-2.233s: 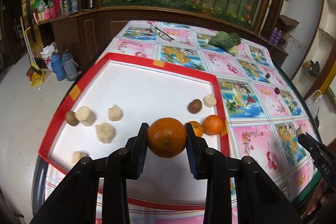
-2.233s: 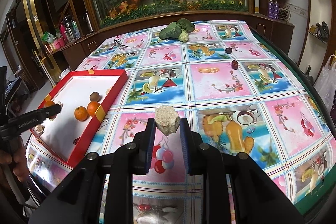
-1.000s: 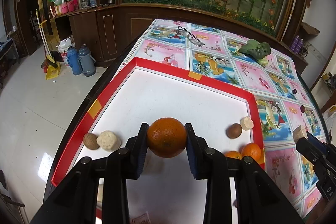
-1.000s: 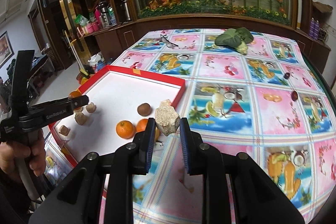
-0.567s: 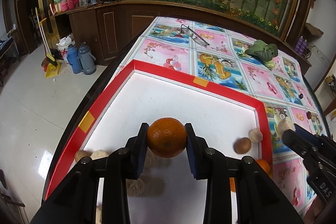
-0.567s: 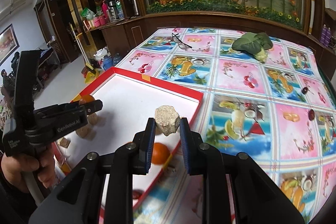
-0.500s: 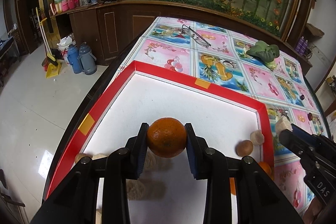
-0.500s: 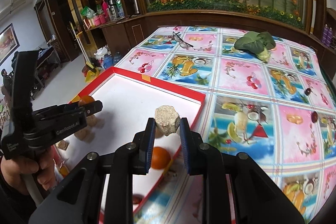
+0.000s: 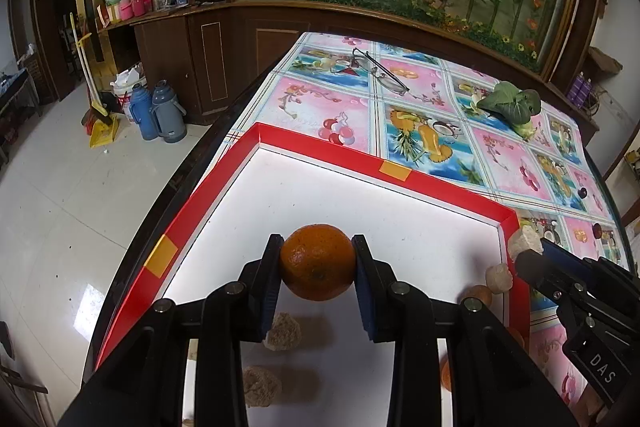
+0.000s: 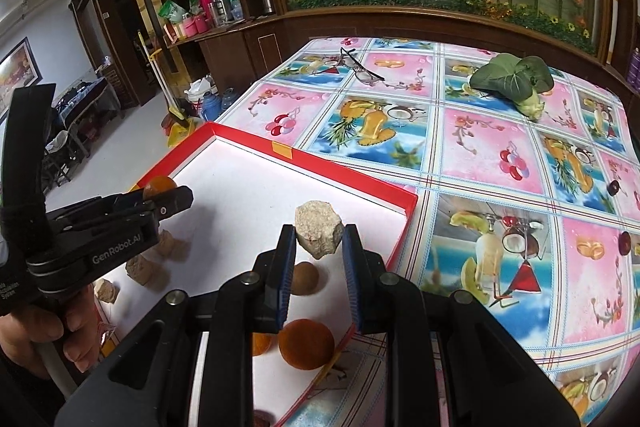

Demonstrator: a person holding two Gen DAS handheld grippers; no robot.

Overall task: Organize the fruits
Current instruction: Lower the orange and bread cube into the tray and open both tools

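My left gripper is shut on an orange and holds it above the white floor of the red-rimmed tray. My right gripper is shut on a beige lumpy fruit over the tray's right part. In the right wrist view the left gripper stands at the left with the orange in it. In the left wrist view the right gripper comes in from the right with the beige fruit. Beige lumps, a brown fruit and oranges lie in the tray.
The table carries a fruit-print cloth. Glasses and a leafy green vegetable lie at its far side. Small dark fruits lie on the cloth at the right. Flasks stand on the floor left of the table.
Both grippers have moved further over the tray with their fruits still held. The right gripper has come from the open cloth to above the tray's right part.
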